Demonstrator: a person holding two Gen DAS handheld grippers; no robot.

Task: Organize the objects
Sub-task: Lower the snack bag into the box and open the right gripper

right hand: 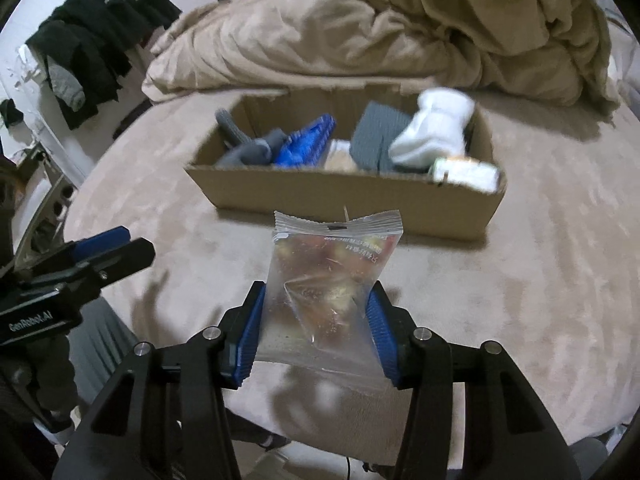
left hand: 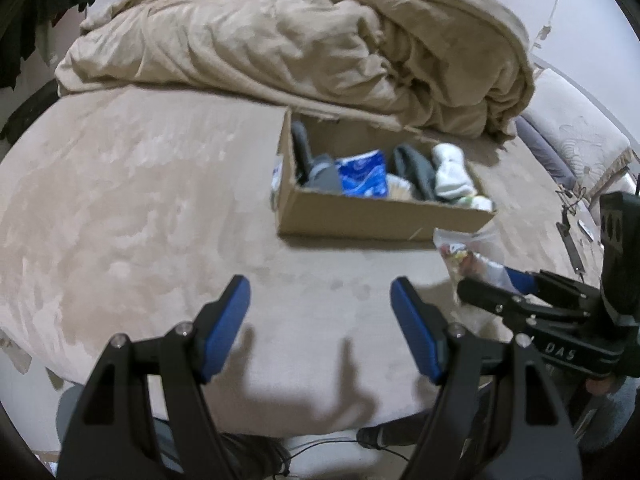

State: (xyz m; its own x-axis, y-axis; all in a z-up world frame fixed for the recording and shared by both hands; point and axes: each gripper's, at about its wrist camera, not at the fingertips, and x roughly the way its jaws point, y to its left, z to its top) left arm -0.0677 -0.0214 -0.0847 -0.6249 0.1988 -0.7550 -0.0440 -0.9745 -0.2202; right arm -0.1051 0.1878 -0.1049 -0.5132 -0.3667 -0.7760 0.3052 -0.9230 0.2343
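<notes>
Looks like carrying a snack over to be put away with the other things; right gripper (right hand: 316,334) pinching a clear snack bag (right hand: 330,292) between its two blue pads (right hand: 250,344), jaws closed about halfway and pressing on both sides of the bag, bag standing up above the bed (right hand: 540,280) and not touching it; cardboard box (right hand: 348,196) sitting just ahead of that gripper, already holding white socks (right hand: 434,130), grey socks (right hand: 252,150), a blue packet (right hand: 306,142) and a small white bottle (right hand: 466,172) at its right end; probably needing next a push forward and a little up, getting the bag over the near wall, then letting go so it drops inside; maybe aiming for the middle, since the far right looks full; left gripper (left hand: 320,332) hanging wide open off to the left, holding nothing and touching nothing, bare bed under it; big beige blanket (left hand: 304,40) piled behind the box.
</notes>
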